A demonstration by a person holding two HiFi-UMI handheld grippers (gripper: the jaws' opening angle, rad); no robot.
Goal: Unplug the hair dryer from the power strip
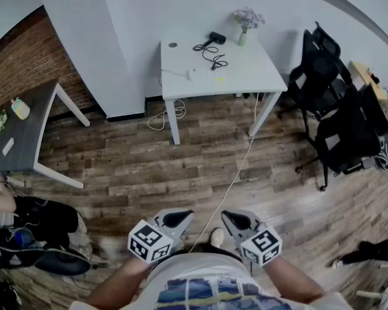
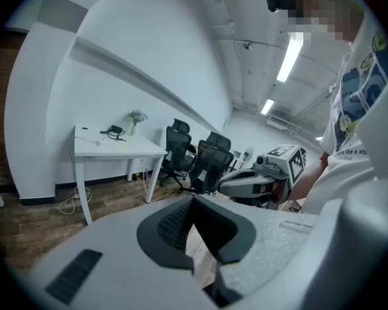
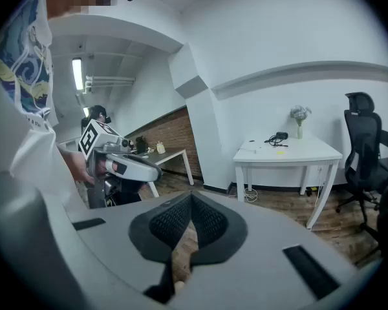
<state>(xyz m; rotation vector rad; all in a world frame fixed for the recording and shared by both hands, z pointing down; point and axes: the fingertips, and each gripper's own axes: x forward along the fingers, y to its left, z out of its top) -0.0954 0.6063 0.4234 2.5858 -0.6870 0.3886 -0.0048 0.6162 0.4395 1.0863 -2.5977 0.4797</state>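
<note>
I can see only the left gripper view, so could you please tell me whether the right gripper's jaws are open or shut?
Observer: In the right gripper view, the right gripper has its jaws together, with nothing between them.
Operator: Thank you. How does the hair dryer's cord lie on the table?
Observer: From above, the hair dryer lies beside the vase of flowers, and its black cord coils toward the middle of the white table.
Operator: Is anything on the floor on the way there?
Observer: A white cable runs across the floor from the table toward the person's feet.
</note>
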